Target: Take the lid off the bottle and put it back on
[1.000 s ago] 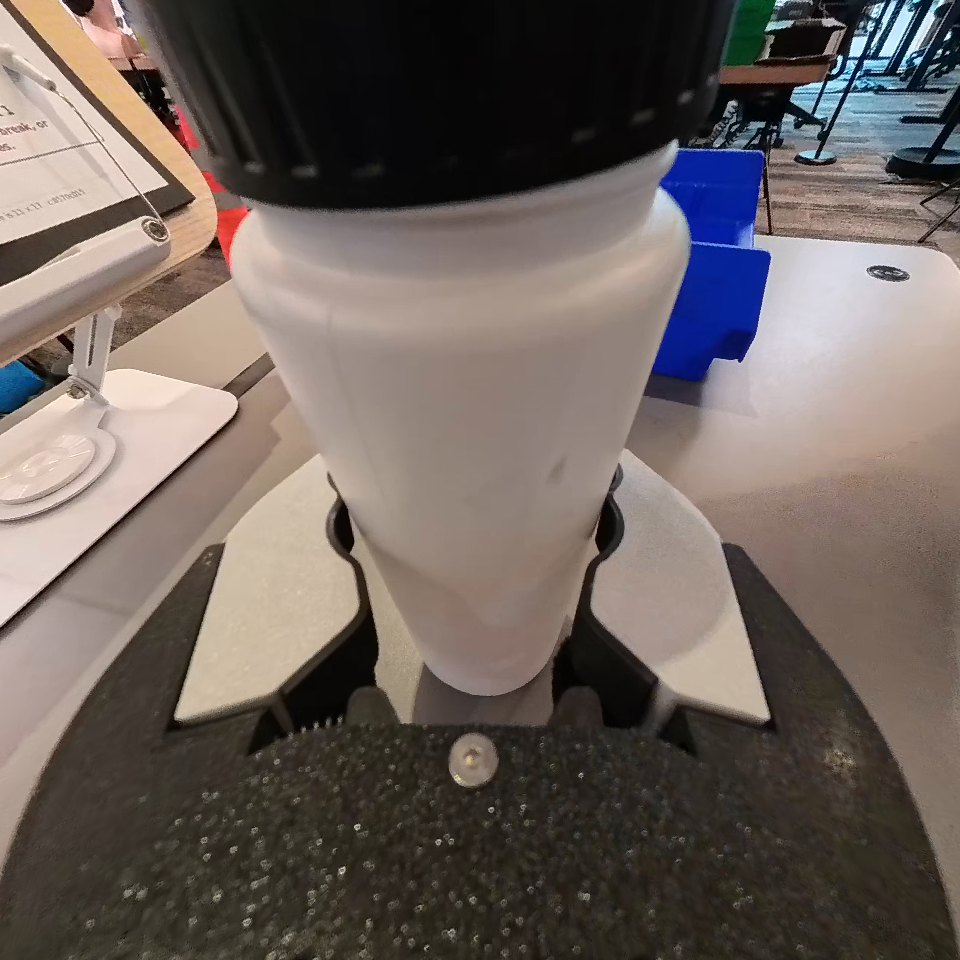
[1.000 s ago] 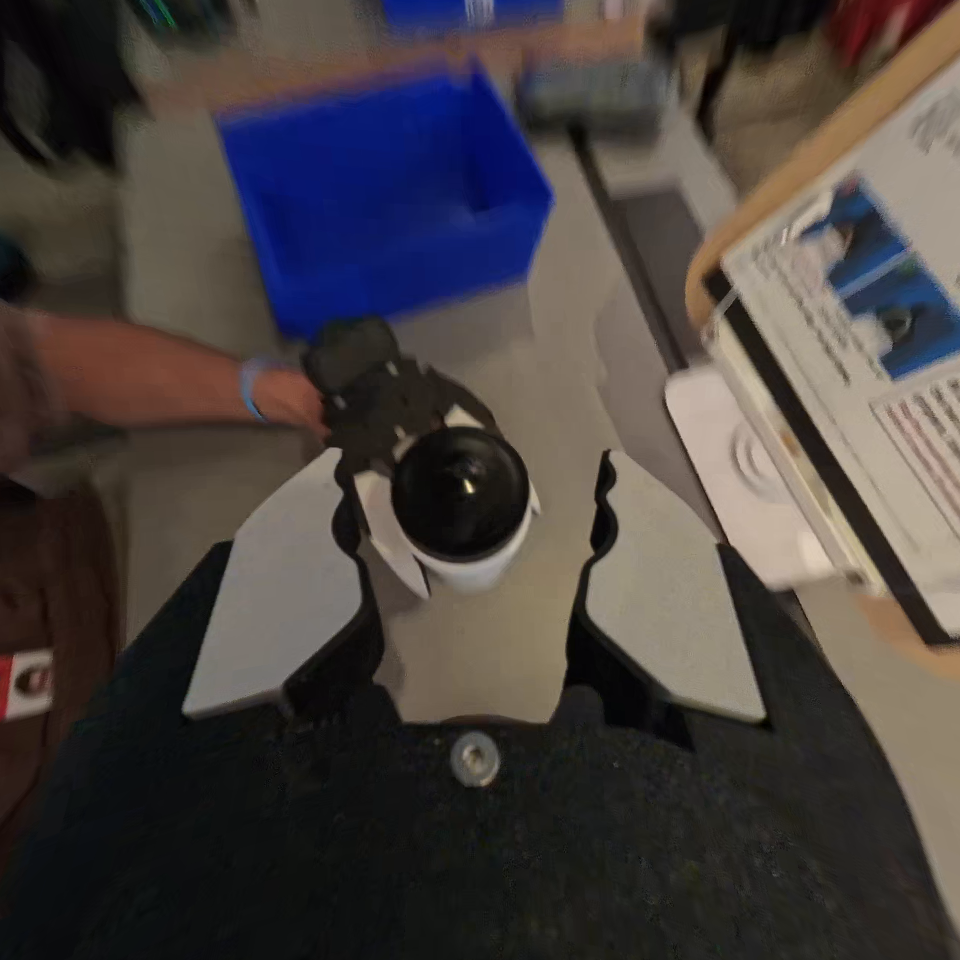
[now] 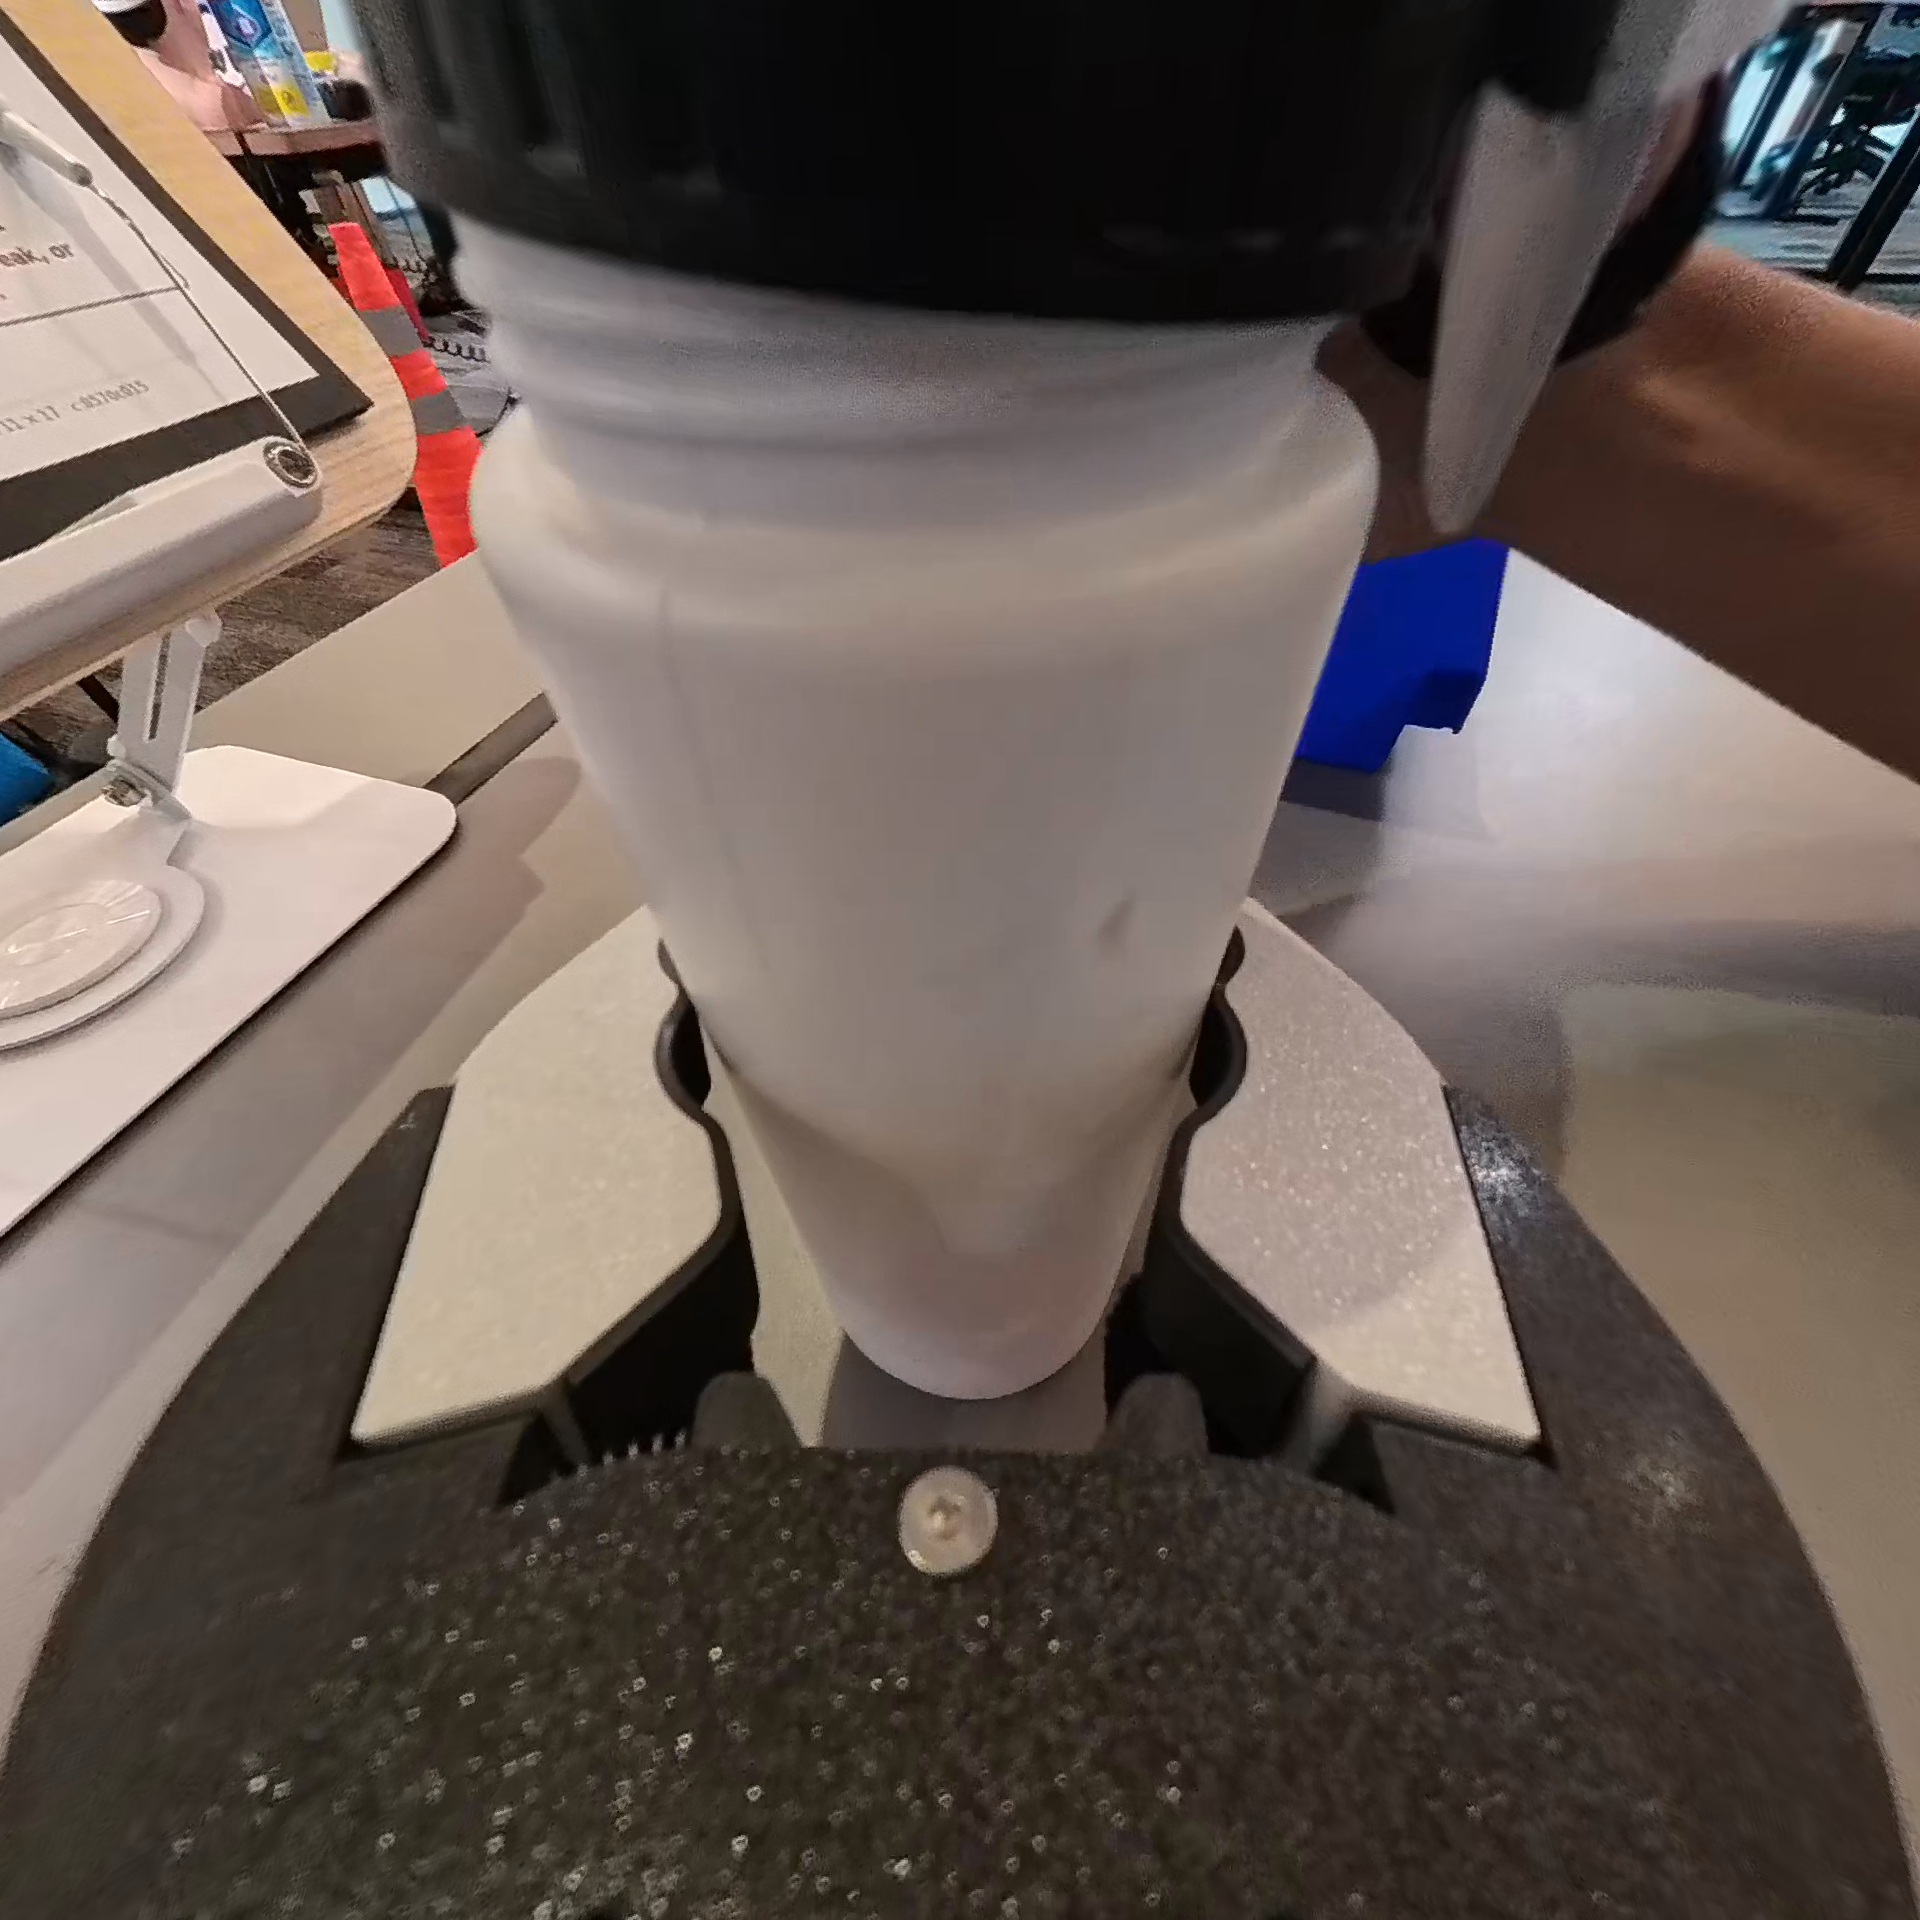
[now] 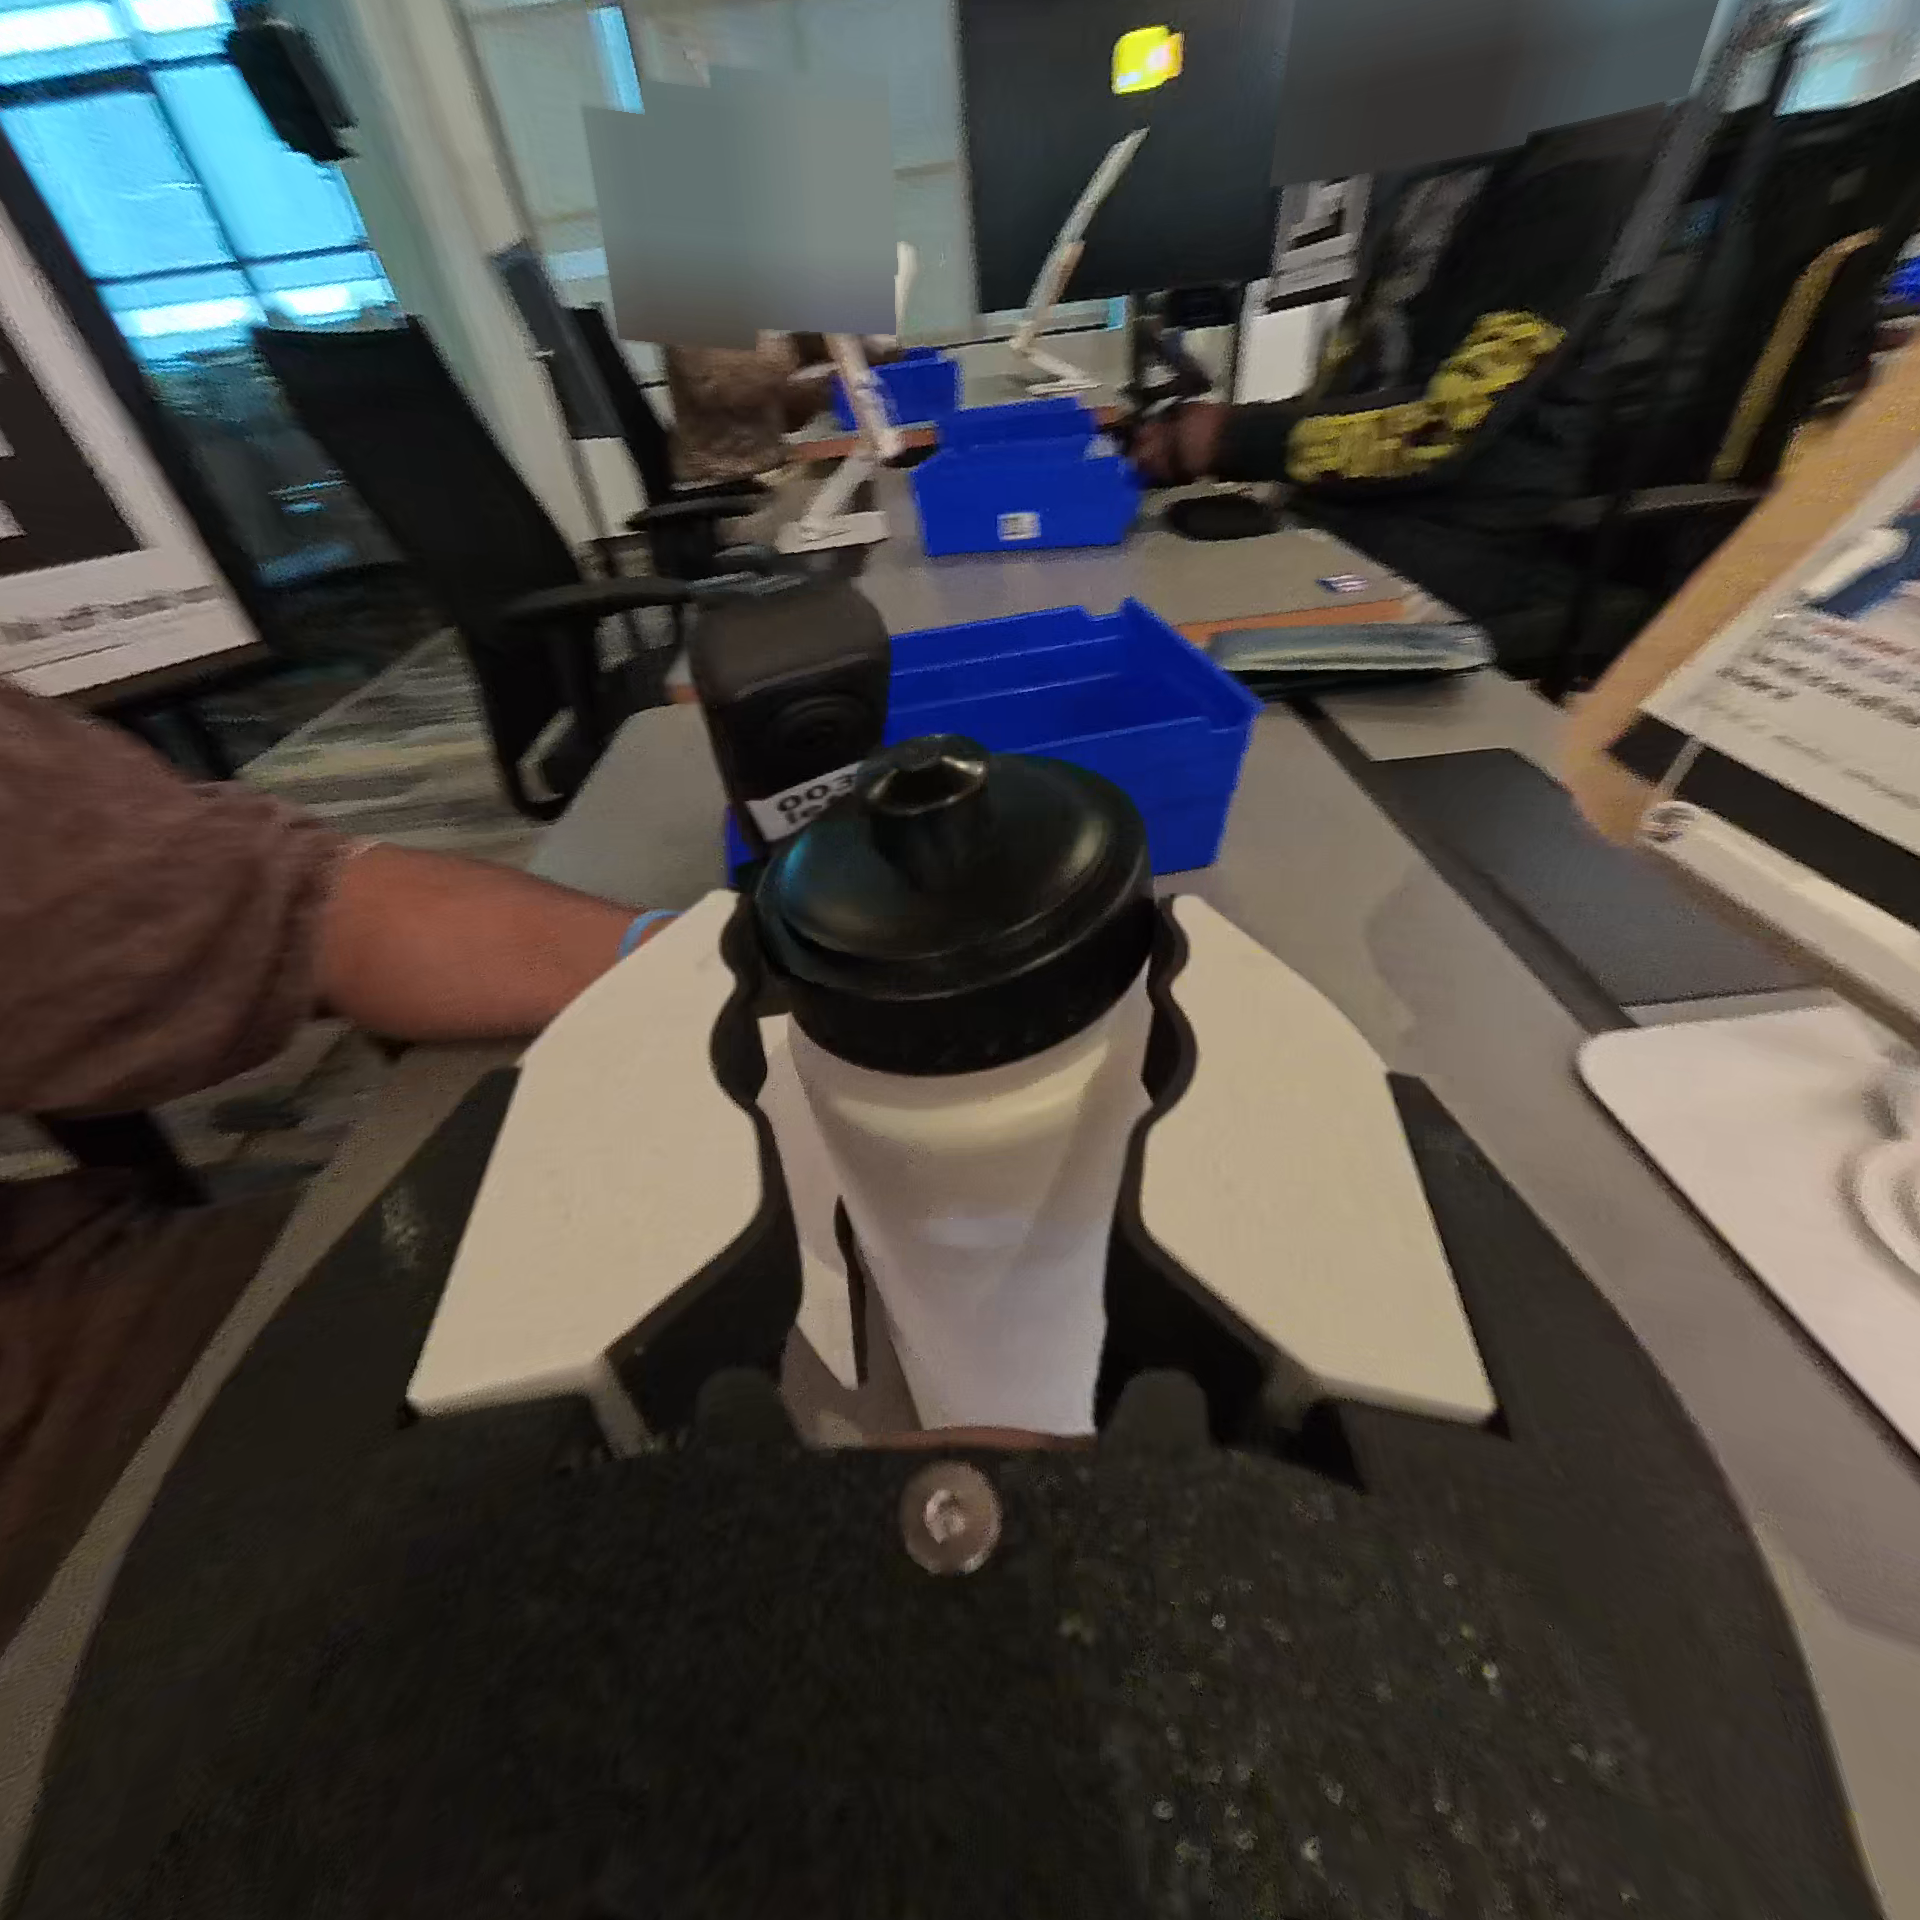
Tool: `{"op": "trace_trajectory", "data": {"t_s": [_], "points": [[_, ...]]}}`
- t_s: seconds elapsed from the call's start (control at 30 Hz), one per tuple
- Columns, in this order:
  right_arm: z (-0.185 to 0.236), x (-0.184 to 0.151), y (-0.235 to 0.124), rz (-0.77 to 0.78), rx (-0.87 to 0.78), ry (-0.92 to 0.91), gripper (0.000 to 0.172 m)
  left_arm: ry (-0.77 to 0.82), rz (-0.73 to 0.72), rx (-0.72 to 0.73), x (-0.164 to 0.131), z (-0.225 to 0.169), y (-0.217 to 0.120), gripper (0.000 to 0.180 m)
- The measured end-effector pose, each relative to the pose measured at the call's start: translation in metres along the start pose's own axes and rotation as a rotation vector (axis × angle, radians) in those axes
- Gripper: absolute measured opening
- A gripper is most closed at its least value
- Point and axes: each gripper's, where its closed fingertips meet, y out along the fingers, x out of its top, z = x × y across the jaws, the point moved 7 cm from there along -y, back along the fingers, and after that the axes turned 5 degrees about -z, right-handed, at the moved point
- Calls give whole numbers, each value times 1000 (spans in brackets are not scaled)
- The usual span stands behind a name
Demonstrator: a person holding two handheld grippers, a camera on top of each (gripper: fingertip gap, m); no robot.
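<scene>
Now my left tongs (image 3: 951, 1039) squeeze the white bottle (image 3: 925, 748) standing up tall on the table (image 3: 1662, 935), and my right tongs (image 4: 951, 997) pinch its black lid (image 4: 951, 904) from both sides up top.

Open grey table (image 3: 1662, 1039) at right of the left wrist frame. Blocked at centre by bottle (image 3: 935, 779), behind it by blue bin (image 4: 1091, 727), at left by stand (image 3: 208, 883).

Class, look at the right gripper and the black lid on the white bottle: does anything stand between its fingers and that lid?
Nothing visible does. The right gripper has its fingers on either side of the black lid, which sits on the white bottle.
</scene>
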Motion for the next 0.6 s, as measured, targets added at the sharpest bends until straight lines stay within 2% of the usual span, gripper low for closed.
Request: {"op": "trace_trajectory", "data": {"t_s": [0.13,0.33,0.53,0.6], "points": [[13,-3,2,-47,-223,27,71,-1,-3,2,0,0,0,92],[28,-2,8,-26,-517,110,71,2,-4,10,0,-1,0,92],[40,0,14,7,-704,78,72,8,0,10,0,-2,0,92],[44,2,11,-22,-710,2,85,5,0,9,0,-1,1,92]]}}
